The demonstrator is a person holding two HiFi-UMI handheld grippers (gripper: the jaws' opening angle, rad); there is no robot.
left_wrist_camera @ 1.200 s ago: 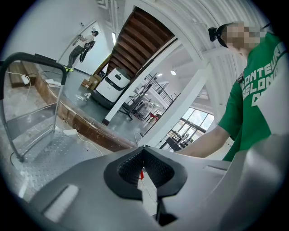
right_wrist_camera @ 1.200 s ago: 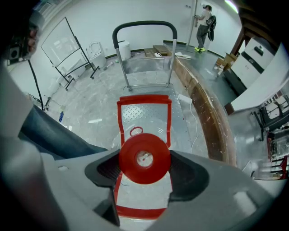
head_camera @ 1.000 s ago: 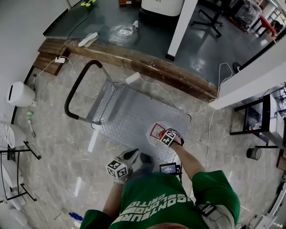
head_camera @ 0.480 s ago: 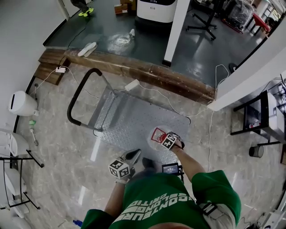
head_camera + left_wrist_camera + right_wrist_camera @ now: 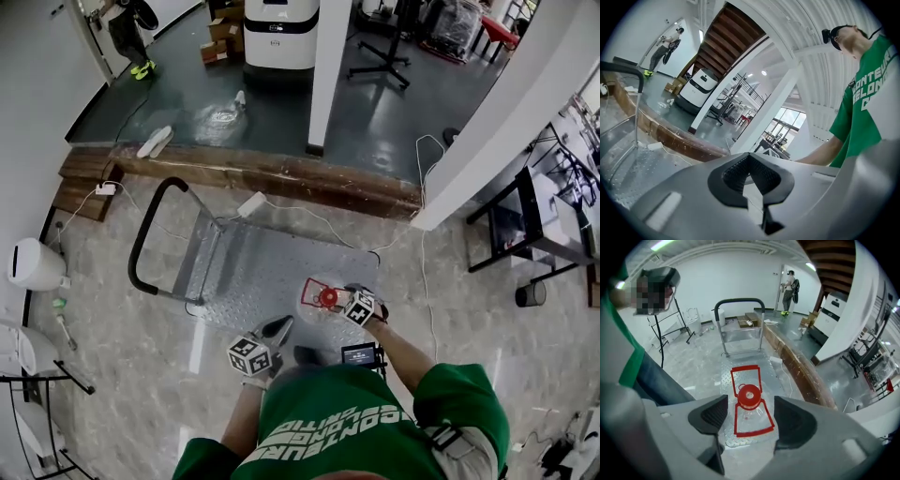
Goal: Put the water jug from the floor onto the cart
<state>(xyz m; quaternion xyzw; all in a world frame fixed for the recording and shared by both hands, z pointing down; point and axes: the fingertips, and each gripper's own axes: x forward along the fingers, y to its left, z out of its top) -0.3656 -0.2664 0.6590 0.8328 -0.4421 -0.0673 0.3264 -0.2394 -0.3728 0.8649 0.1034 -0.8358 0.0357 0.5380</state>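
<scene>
Lifting up off the water jug (image 5: 322, 298), the right gripper (image 5: 749, 422) is open and empty. The jug sits on the cart (image 5: 244, 272). The left gripper (image 5: 750, 164) is closed, empty. Job looks done.

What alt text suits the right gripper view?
The right gripper, jaws apart, looks down on a clear water jug with a red cap, standing upright on the metal cart, untouched. The cart's black handle rises beyond.

White lettering "ONTEUR" over "ELONG" on the green T-shirt (image 5: 860, 117) (edges cut off)
</scene>
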